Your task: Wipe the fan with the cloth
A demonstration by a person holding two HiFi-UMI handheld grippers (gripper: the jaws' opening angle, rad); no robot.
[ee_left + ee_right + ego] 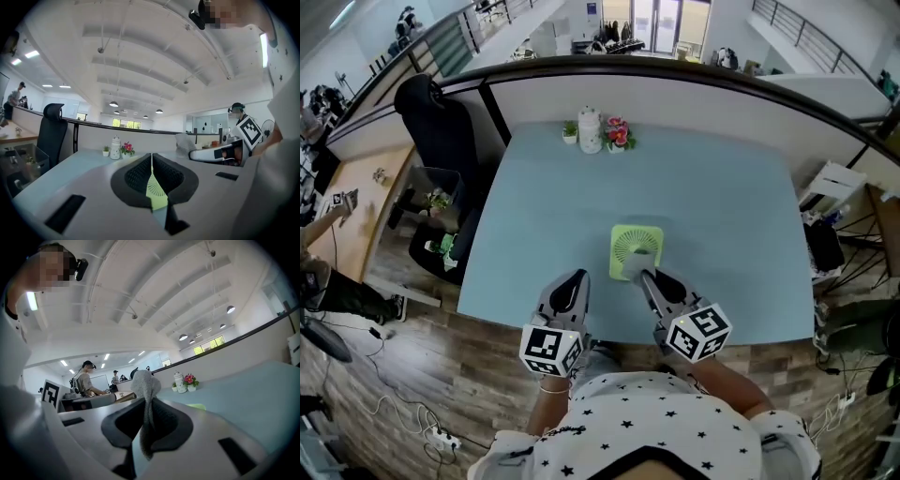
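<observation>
A light green fan lies flat on the pale blue table, near its front edge. My right gripper is shut on a grey cloth, which rests on the fan's near edge. In the right gripper view the cloth sticks up from between the jaws. My left gripper hovers just left of the fan with its jaws together and nothing held. Through the slit between those jaws a sliver of the fan shows. The cloth also appears at the right of the left gripper view.
A white jar with a small plant and pink flowers stands at the table's far edge, against a curved partition. A black office chair stands to the left of the table. Cables and boxes lie on the floor at the right.
</observation>
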